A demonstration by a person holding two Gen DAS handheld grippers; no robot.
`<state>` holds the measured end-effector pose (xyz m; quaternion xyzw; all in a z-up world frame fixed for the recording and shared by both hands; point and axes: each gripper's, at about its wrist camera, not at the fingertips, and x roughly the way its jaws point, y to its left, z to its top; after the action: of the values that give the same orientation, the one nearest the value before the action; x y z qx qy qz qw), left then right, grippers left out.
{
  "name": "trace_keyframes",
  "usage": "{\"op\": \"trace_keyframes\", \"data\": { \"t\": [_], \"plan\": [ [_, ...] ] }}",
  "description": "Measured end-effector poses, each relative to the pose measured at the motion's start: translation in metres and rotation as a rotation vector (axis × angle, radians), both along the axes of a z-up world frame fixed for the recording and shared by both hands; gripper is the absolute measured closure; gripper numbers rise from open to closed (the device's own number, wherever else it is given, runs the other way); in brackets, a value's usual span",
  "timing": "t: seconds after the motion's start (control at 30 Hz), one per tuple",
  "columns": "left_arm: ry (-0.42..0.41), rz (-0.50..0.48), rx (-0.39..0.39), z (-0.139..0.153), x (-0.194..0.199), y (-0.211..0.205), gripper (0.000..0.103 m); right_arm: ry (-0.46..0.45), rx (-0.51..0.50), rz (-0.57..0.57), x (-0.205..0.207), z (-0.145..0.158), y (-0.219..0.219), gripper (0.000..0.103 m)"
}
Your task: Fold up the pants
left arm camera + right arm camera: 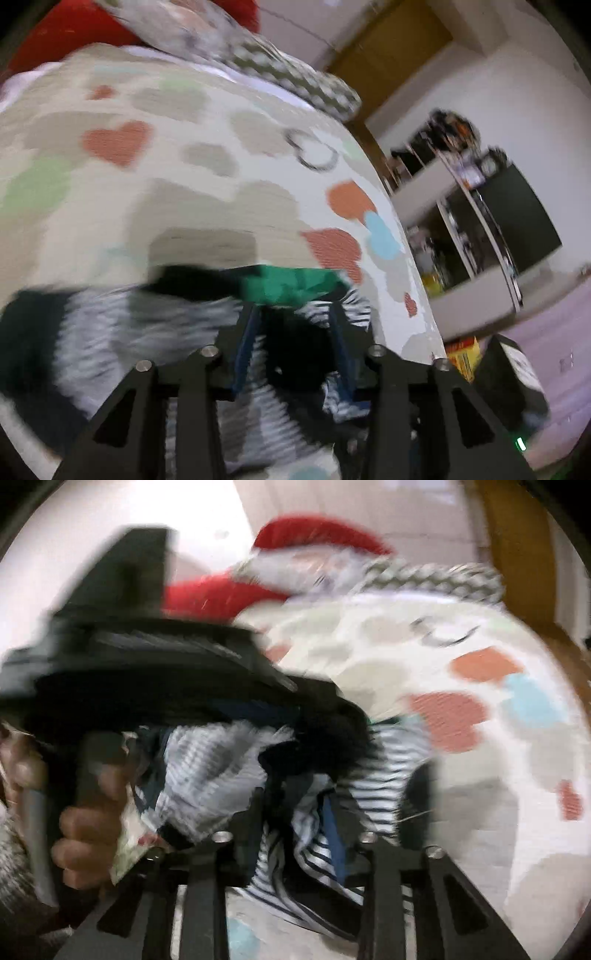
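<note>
At the bottom centre of the left wrist view, the left gripper [295, 314] has striped fabric and a dark fold of the pants [155, 332] bunched between its blue-lined fingers, which appear to pinch the cloth, though blur makes this hard to confirm. A green patch [291, 282] lies just past the fingertips. In the right wrist view, the right gripper [295, 808] likewise seems closed on the striped pants [376, 775] at lower centre. To its left, a hand [88, 834] holds the other gripper's black body. Beyond, the heart-print bedspread [184, 166] fills the middle of both frames, with a patterned pillow [295, 77] and red cushion [321, 531] at the top. A shelf [472, 229] stands at the right.
</note>
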<state>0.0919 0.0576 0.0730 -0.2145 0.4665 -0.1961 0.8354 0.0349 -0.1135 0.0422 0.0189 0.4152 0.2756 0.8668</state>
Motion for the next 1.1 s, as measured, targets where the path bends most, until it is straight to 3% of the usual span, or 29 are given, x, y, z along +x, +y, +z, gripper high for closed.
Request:
{"op": "trace_keyframes", "data": {
  "t": [0.03, 0.1, 0.2, 0.33, 0.37, 0.4, 0.43, 0.53, 0.67, 0.73, 0.77, 0.8, 0.83, 0.93, 0.97, 1.03, 1.07, 1.1],
  "plan": [
    [-0.019, 0.047, 0.010, 0.004, -0.014, 0.015, 0.045, 0.013, -0.010, 0.017, -0.001, -0.002, 0.006, 0.068],
    [-0.051, 0.124, 0.022, 0.011, -0.040, 0.039, 0.041, 0.010, -0.009, 0.036, -0.007, 0.001, 0.011, 0.067],
    [-0.066, 0.204, 0.037, 0.010, -0.065, 0.058, 0.041, -0.006, 0.037, 0.036, -0.019, 0.020, -0.004, 0.062],
    [-0.023, 0.303, 0.030, -0.013, -0.083, 0.079, 0.041, -0.065, 0.024, -0.077, -0.026, 0.048, -0.031, 0.062],
    [-0.012, 0.316, 0.031, -0.017, -0.087, 0.084, 0.041, -0.060, 0.005, -0.107, -0.020, 0.051, -0.033, 0.068],
    [-0.002, 0.330, 0.038, -0.022, -0.089, 0.086, 0.041, -0.051, -0.009, -0.115, -0.014, 0.052, -0.030, 0.082],
    [0.003, 0.343, 0.049, -0.025, -0.092, 0.090, 0.041, -0.038, -0.030, -0.119, -0.010, 0.051, -0.022, 0.086],
    [-0.004, 0.408, 0.069, -0.027, -0.100, 0.105, 0.041, 0.002, -0.040, -0.085, 0.009, 0.039, 0.007, 0.087],
    [0.041, 0.528, 0.085, -0.043, -0.100, 0.134, 0.038, 0.131, -0.103, -0.078, 0.038, -0.011, 0.036, 0.086],
    [0.099, 0.539, 0.049, -0.064, -0.093, 0.146, 0.038, 0.134, -0.069, -0.086, 0.042, -0.019, 0.034, 0.086],
    [0.088, 0.538, 0.032, -0.069, -0.094, 0.149, 0.038, 0.142, -0.077, -0.078, 0.042, -0.017, 0.033, 0.086],
    [0.071, 0.536, 0.034, -0.068, -0.096, 0.150, 0.045, 0.146, -0.099, -0.061, 0.042, -0.014, 0.034, 0.086],
    [0.052, 0.526, 0.041, -0.066, -0.096, 0.149, 0.058, 0.148, -0.124, -0.050, 0.040, -0.010, 0.035, 0.086],
    [0.030, 0.494, -0.055, -0.068, -0.100, 0.154, 0.074, 0.119, -0.162, -0.034, 0.031, 0.018, 0.037, 0.086],
    [0.027, 0.491, -0.084, -0.068, -0.102, 0.156, 0.074, 0.100, -0.152, -0.028, 0.030, 0.029, 0.041, 0.084],
    [0.019, 0.497, -0.107, -0.066, -0.109, 0.160, 0.074, 0.081, -0.131, 0.003, 0.028, 0.049, 0.055, 0.068],
    [0.011, 0.499, -0.114, -0.063, -0.114, 0.161, 0.074, 0.084, -0.122, 0.026, 0.030, 0.056, 0.066, 0.050],
    [-0.002, 0.505, -0.119, -0.059, -0.119, 0.165, 0.074, 0.087, -0.118, 0.044, 0.033, 0.059, 0.077, 0.040]
  ]
}}
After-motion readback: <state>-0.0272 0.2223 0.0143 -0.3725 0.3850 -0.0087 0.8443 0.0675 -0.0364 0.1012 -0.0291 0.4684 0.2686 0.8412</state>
